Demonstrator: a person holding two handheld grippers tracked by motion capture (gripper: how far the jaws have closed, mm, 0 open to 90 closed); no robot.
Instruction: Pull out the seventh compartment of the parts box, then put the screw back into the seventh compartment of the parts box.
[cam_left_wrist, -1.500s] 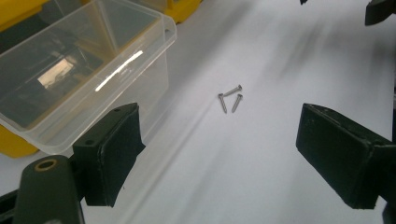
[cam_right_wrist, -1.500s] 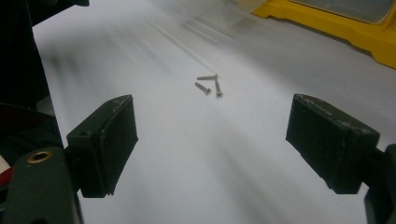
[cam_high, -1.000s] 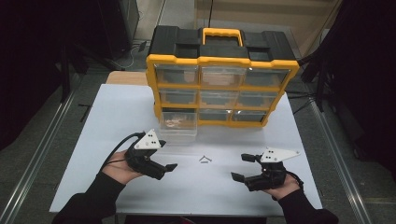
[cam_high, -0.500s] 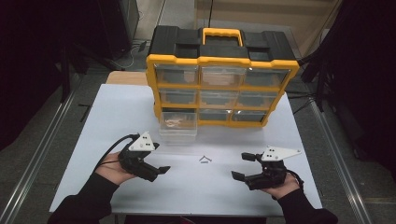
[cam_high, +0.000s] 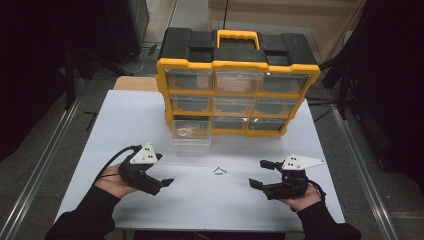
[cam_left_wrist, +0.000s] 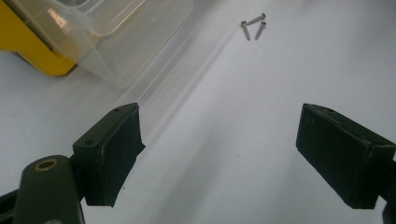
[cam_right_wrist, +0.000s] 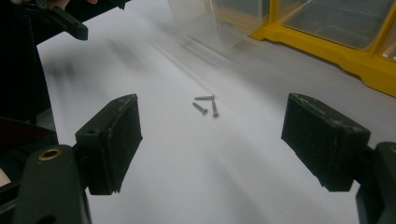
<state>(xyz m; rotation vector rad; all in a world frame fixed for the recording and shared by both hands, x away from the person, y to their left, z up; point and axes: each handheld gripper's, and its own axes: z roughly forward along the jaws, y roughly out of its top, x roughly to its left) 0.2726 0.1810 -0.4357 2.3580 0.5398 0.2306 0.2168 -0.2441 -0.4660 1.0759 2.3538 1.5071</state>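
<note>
Three small silver screws (cam_high: 219, 171) lie loose in a cluster on the white table (cam_high: 125, 115), just in front of the pulled-out clear plastic drawer (cam_high: 190, 135) of the yellow-and-black organizer cabinet (cam_high: 238, 80). The screws sit between the two grippers, slightly nearer the right gripper (cam_high: 259, 174), whose view frames them dead ahead (cam_right_wrist: 206, 104). Both the right gripper and the left gripper (cam_high: 162, 184) stand wide open and empty. Compared with a second ago, the left gripper has drawn back from the drawer toward the table's near edge; the right has not moved.
</note>
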